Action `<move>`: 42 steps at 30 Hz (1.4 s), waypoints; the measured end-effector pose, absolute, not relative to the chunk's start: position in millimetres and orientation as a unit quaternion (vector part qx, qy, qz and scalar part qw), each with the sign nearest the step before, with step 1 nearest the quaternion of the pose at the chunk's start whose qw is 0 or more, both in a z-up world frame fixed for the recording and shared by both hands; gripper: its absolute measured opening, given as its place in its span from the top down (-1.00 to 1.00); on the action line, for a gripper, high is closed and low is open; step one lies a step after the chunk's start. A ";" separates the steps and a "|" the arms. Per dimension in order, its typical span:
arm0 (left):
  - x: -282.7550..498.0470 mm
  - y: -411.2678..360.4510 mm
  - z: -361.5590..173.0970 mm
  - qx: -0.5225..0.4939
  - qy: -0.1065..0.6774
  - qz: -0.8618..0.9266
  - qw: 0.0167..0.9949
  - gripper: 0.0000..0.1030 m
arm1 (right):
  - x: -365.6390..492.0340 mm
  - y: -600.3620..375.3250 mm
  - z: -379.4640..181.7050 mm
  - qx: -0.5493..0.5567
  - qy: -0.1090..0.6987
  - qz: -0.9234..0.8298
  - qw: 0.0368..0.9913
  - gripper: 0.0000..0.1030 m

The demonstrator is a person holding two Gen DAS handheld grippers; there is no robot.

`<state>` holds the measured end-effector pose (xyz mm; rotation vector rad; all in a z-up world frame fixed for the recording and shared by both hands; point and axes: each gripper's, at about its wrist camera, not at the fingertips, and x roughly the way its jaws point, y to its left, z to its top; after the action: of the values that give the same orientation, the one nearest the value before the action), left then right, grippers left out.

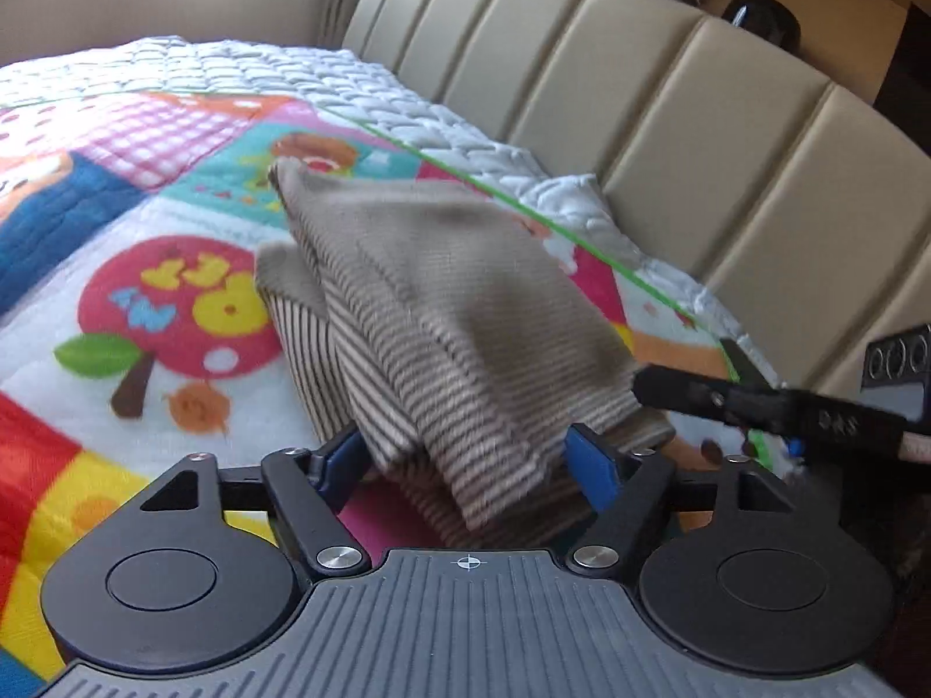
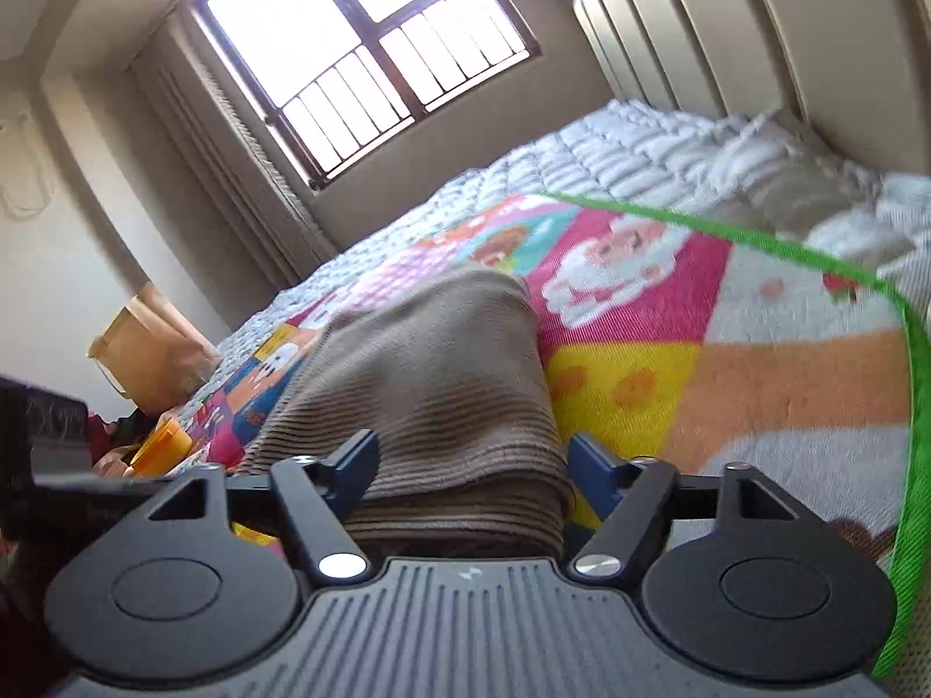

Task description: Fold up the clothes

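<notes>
A beige garment with thin brown stripes (image 1: pixel 442 302) lies folded and bunched on a colourful patchwork blanket (image 1: pixel 174 302). Its near end rises off the blanket between the blue pads (image 1: pixel 590 465) of my left gripper (image 1: pixel 465 459), which press on both sides of the thick fold. In the left wrist view my right gripper (image 1: pixel 681 363) comes in from the right at the garment's right edge. The right wrist view shows the same garment (image 2: pixel 442 372) as a rounded fold filling the gap of my right gripper (image 2: pixel 471 471), with its pads (image 2: pixel 590 474) against the cloth.
The blanket covers a white quilted bedspread (image 1: pixel 349 81) on a bed with a padded beige headboard (image 1: pixel 669 116) along the right. A green blanket border (image 2: pixel 908 407) runs near the headboard. A barred window (image 2: pixel 361 58) and a brown paper bag (image 2: pixel 145 343) lie beyond the bed.
</notes>
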<state>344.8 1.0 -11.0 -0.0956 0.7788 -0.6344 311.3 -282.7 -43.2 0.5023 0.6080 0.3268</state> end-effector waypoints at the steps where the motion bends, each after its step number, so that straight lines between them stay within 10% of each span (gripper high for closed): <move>1: 342.7 1.5 -14.9 -0.041 0.369 -0.302 0.878 -0.33 | 313.0 -278.6 -45.2 0.239 0.301 0.155 0.910 -0.06; 11: 382.7 9.0 -24.8 -0.065 0.348 -0.274 0.894 -0.25 | 343.0 -247.0 -45.9 0.180 0.288 0.133 0.931 -0.01; 20: 346.9 16.6 -33.1 -0.087 0.305 -0.200 0.927 -1.00 | 325.9 -247.6 -46.6 0.177 0.265 0.118 0.940 -1.00; 42: 241.8 -10.9 -38.8 0.014 0.331 -0.081 0.940 -1.00 | 241.6 -206.9 -49.0 -0.030 0.316 -0.029 0.948 -1.00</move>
<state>241.8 -10.9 -38.8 0.0287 0.6764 -0.1662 241.6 -206.9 -49.0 -0.0605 0.6442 -0.0587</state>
